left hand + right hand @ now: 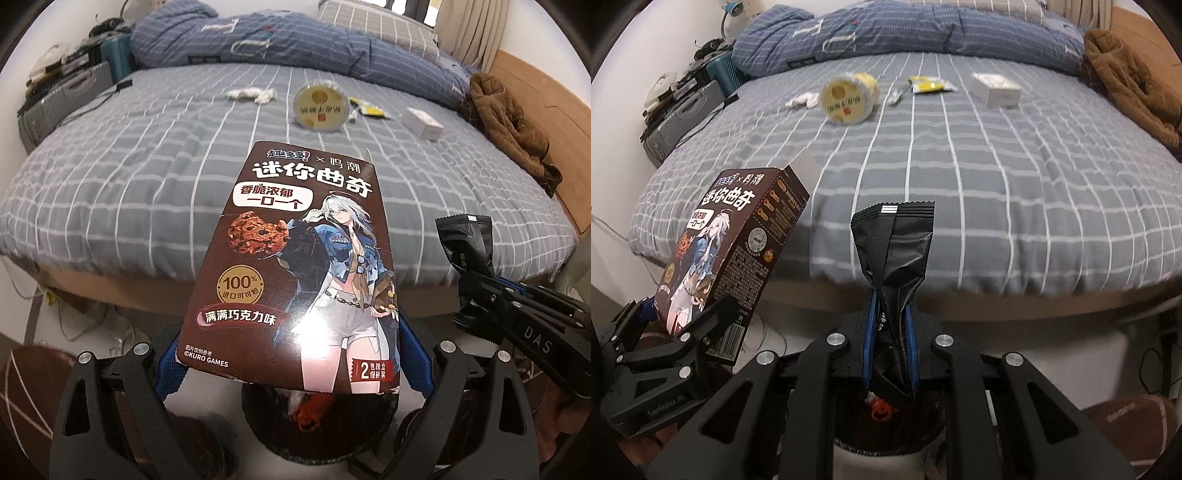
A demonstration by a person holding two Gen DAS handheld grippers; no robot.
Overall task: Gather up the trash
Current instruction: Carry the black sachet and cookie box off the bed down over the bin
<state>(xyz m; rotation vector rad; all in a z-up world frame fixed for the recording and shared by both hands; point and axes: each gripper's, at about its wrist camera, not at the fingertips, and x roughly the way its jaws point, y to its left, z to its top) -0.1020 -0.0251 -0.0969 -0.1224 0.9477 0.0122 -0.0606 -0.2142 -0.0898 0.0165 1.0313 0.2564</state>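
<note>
Fingers of right gripper were pinched on black wrapper; left gripper clamped cookie box, both evidently carried for disposal.

I see the round tub lying on the bed: tissues left of the tub, wrapper and small box right, duvet behind.

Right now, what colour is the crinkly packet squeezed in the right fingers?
Black, with tiny white stripes at its top edge. The packet shows best in the right wrist view.
</note>
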